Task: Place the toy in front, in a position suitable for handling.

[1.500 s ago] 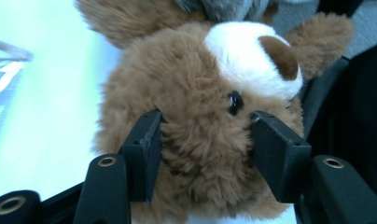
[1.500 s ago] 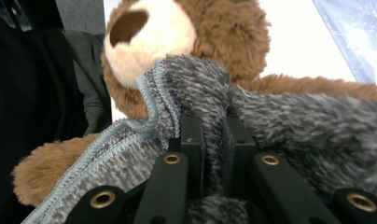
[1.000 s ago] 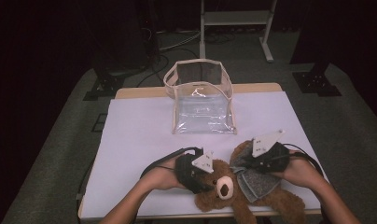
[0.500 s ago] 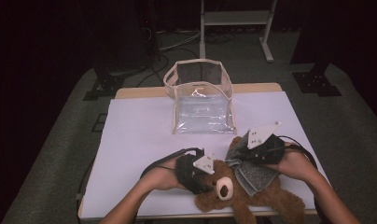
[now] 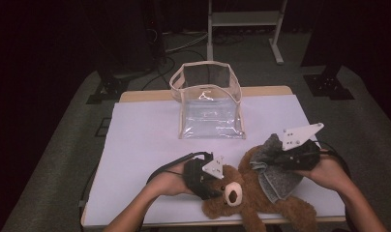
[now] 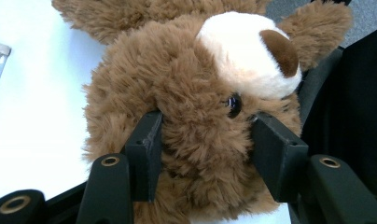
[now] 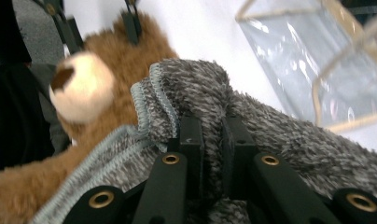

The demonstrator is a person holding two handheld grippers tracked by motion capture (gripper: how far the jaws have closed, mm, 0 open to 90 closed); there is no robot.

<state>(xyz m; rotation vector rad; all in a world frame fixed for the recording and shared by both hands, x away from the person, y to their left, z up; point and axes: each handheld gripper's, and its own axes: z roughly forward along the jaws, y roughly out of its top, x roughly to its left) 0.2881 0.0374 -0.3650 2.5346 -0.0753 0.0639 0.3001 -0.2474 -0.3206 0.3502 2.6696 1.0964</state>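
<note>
At the table's near edge the left gripper (image 6: 203, 144) clamps the teddy bear (image 6: 191, 84) by its head, the right gripper (image 7: 210, 140) pinches the grey cloth (image 7: 270, 135) half lifted off it, and the clear bag (image 5: 210, 108) waits empty.

Brown bear, grey cloth on a white table

The bear (image 6: 186, 116) is shaggy mid-brown with a cream muzzle, a dark brown nose and a glossy black eye. The cloth (image 7: 270, 130) is speckled grey and white, edged in pale blue-grey stitching. The bag (image 5: 210, 108) is clear plastic with beige trim. The table (image 5: 135, 140) has a white top with a tan wooden edge. Both grippers' jaws are matt black with brass-coloured rivets.
</note>
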